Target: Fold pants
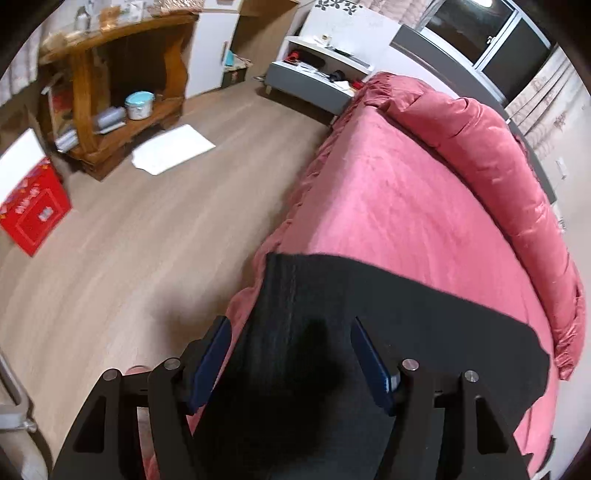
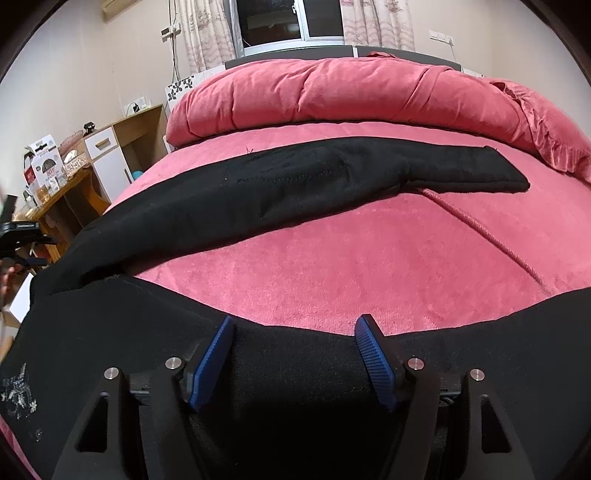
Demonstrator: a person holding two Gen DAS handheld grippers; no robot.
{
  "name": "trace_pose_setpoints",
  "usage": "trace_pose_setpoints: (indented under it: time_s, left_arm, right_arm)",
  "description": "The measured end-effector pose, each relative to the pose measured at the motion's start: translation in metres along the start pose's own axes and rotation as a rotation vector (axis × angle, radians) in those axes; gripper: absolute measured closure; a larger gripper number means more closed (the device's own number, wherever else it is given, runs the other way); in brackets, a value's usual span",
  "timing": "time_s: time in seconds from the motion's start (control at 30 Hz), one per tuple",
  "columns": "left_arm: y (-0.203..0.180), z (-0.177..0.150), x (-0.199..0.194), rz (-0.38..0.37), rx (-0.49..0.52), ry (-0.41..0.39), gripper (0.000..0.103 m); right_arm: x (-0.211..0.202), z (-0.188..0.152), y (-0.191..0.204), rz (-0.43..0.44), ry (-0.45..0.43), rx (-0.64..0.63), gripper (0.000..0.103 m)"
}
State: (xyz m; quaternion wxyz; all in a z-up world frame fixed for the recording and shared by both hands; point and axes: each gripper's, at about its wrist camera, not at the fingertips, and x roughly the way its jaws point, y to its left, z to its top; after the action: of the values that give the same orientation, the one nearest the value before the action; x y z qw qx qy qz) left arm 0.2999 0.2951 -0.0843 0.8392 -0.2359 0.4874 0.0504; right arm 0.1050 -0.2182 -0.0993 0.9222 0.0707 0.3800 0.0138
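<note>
Both grippers tilt down over the black pants (image 2: 295, 177) on the pink bed (image 2: 332, 258); left gripper (image 1: 291, 354) and right gripper (image 2: 295, 350) gape wide above the cloth, gripping nothing

Pants (image 2: 295, 177) on bed (image 2: 332, 258); quilt (image 2: 332, 92) behind

A home bedroom: a wide bed (image 2: 332, 258) under a pink plush cover, a rolled pink quilt (image 2: 332, 92) at its head, patterned curtains (image 2: 207, 33) beside a dark window (image 2: 291, 18), a grey bedside cabinet (image 1: 306, 81), and a carved wooden shelf unit (image 1: 110, 85) on pale wood-look flooring (image 1: 166, 221).
</note>
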Motion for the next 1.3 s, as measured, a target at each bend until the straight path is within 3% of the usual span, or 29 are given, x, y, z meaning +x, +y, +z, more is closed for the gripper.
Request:
trace_pose_setpoints:
  time_s: [0.2,0.37,0.5,0.6,0.67,0.87,0.93,1.3]
  left_arm:
    - [0.014,0.027,0.031,-0.065,-0.134,0.002,0.035]
    - [0.008,0.038,0.055,-0.059,-0.069,0.046,0.034]
    - [0.009,0.038,0.066,-0.135,-0.092,0.058,0.034]
    - [0.011,0.031,0.072,-0.175,-0.157,0.066,0.037]
    - [0.009,0.029,0.073,-0.178,-0.164,0.068,0.051]
    - [-0.014,0.02,0.049,-0.098,-0.037,-0.029,0.086]
    - [-0.024,0.014,0.036,-0.08,0.001,-0.06,0.088]
    - [-0.045,-0.043,-0.06,-0.143,0.104,-0.239,0.089]
  right_arm:
    - [0.0,-0.002,-0.001,0.012,-0.002,0.01,0.032]
    - [0.001,-0.002,-0.001,0.016,0.001,0.008,0.031]
    - [0.002,-0.002,-0.001,0.022,0.004,0.011,0.029]
    - [0.003,-0.001,0.0,0.022,0.007,0.007,0.028]
    - [0.004,-0.001,0.002,0.021,0.01,0.0,0.026]
    - [0.008,0.0,0.008,0.009,0.022,-0.029,0.022]
    - [0.008,0.0,0.007,0.009,0.022,-0.029,0.022]
    - [0.009,0.0,0.008,0.004,0.021,-0.035,0.022]
